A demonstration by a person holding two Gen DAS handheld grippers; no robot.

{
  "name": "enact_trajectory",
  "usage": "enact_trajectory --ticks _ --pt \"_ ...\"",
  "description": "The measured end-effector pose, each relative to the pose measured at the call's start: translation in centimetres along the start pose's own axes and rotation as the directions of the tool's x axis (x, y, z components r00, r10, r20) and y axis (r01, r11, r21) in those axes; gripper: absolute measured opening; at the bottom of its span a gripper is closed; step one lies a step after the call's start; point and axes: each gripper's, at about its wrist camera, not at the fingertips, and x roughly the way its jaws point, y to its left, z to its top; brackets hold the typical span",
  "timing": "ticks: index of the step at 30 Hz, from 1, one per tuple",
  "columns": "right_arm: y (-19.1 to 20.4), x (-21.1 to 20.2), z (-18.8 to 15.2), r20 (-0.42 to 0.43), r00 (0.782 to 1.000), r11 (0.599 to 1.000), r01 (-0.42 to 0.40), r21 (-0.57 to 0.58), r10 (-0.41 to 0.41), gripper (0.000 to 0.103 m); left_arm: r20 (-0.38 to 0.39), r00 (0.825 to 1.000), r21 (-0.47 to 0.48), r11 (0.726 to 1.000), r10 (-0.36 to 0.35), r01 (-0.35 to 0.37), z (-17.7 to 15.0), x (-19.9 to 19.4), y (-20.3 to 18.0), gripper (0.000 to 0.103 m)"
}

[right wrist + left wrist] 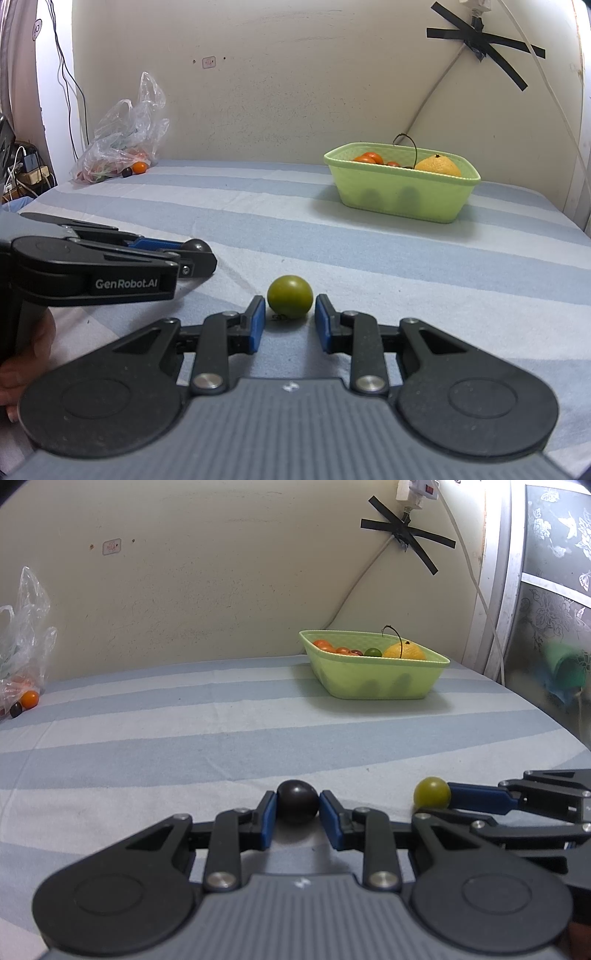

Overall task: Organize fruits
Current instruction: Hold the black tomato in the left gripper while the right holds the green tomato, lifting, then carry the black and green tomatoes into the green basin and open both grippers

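A dark, plum-coloured fruit (297,802) rests on the striped bed sheet (184,746), and my left gripper (297,805) is shut on it, blue pads against both its sides. To its right lies a green round fruit (290,301), and my right gripper (290,308) is shut on it, the pads at its flanks. In the right wrist view the left gripper (197,258) is at the left with the dark fruit (197,245) at its tip. A light green basket (369,681) (399,197) stands near the far wall and holds an orange, small red-orange fruits and a green one.
A crumpled clear plastic bag (122,147) (22,646) lies at the far left by the wall, with a small orange fruit (139,167) and a dark one (127,172) beside it. White cables hang down the wall behind the basket. A hand (22,354) holds the left gripper.
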Motion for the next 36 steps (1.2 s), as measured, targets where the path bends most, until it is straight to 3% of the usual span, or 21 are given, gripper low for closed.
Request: enact_trajectory --ticks 24,30,36 --pt "0.1 -0.1 0.0 0.001 1.000 1.000 0.002 -0.010 -0.002 0.032 -0.002 1.000 -0.008 1.000 -0.005 0.005 0.0 0.1 0.1 0.026" --pt "-0.1 -0.3 0.0 0.010 1.000 1.000 -0.007 0.001 0.007 0.027 -0.008 1.000 -0.008 1.000 -0.005 0.005 0.0 0.2 0.1 0.026" --pt "-1.2 -0.7 0.8 0.043 0.999 0.999 -0.025 0.044 0.023 0.027 0.009 0.999 -0.010 0.998 -0.054 0.054 2.9 0.3 -0.3 0.026"
